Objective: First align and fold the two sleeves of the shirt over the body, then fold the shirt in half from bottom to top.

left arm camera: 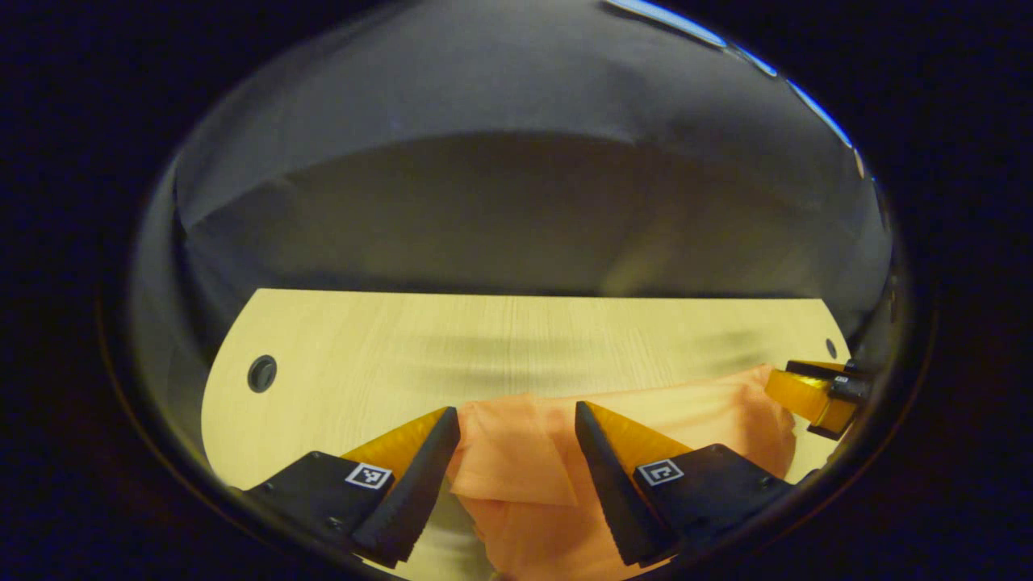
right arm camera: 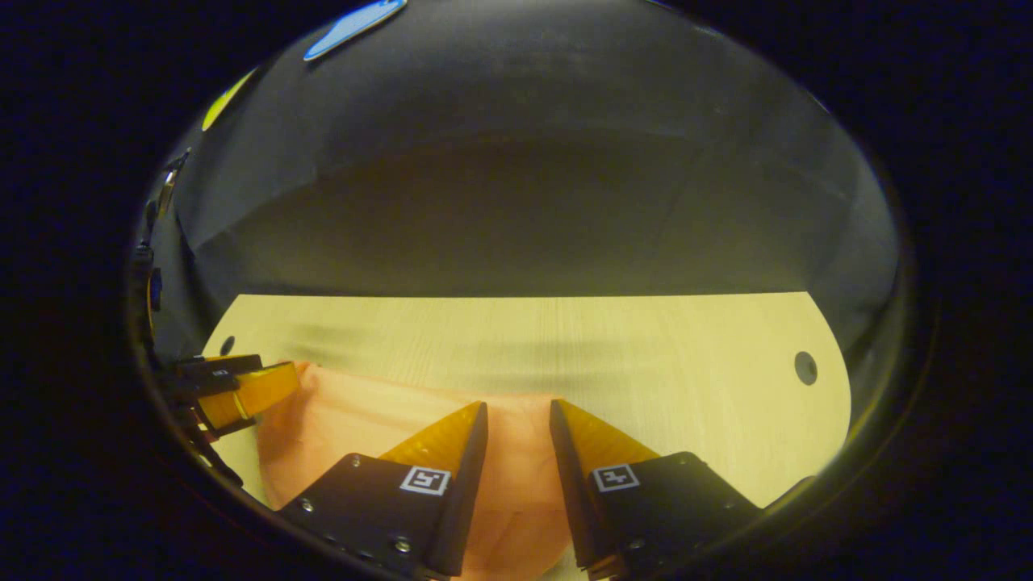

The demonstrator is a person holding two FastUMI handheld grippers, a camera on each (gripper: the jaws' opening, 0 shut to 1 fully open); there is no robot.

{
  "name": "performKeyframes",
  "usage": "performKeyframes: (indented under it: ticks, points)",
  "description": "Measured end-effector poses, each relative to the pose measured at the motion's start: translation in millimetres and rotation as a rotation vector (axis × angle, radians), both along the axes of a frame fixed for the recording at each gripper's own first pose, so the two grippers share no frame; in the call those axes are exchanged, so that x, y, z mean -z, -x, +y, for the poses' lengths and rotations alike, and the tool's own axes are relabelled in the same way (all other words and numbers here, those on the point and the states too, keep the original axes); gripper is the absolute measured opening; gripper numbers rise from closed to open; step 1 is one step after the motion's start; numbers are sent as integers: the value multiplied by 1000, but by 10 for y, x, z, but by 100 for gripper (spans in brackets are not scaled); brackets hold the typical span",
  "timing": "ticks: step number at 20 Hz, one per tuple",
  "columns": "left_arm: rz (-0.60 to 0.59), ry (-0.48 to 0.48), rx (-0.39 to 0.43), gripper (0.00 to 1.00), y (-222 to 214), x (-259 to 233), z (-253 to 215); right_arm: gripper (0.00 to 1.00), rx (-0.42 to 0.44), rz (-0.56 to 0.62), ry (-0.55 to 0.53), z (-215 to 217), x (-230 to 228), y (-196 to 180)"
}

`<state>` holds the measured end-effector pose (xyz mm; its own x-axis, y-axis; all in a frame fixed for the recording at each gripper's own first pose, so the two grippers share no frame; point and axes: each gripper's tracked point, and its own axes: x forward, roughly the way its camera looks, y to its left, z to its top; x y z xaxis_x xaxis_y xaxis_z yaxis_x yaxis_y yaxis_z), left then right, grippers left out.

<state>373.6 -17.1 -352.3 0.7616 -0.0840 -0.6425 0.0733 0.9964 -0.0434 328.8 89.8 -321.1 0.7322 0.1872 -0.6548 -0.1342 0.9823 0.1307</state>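
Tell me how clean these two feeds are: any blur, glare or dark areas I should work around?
Left gripper view: the table carries smeared horizontal streaks, likely motion blur; the shirt between the left gripper fingers reads fairly sharp; the backdrop is dim.
Right gripper view: the same soft streaks on the table, fisheye bending at its edges, and the shirt looks soft under the right gripper.
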Motion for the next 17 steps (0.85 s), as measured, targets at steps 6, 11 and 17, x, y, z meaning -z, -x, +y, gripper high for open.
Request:
performKeyframes:
  ticks: [6,11,17]
  points:
    - [-107,34,37,93,687,-951,-145,49,16,-74,-43,-105,-831,543]
    - [-191,86,37,95,1351,-1673,88,50,22,-159,-99,-153,-1689,1160]
    - [-319,59,58,92,2211,-2473,148,46,0,-318,-95,-184,-2602,1953]
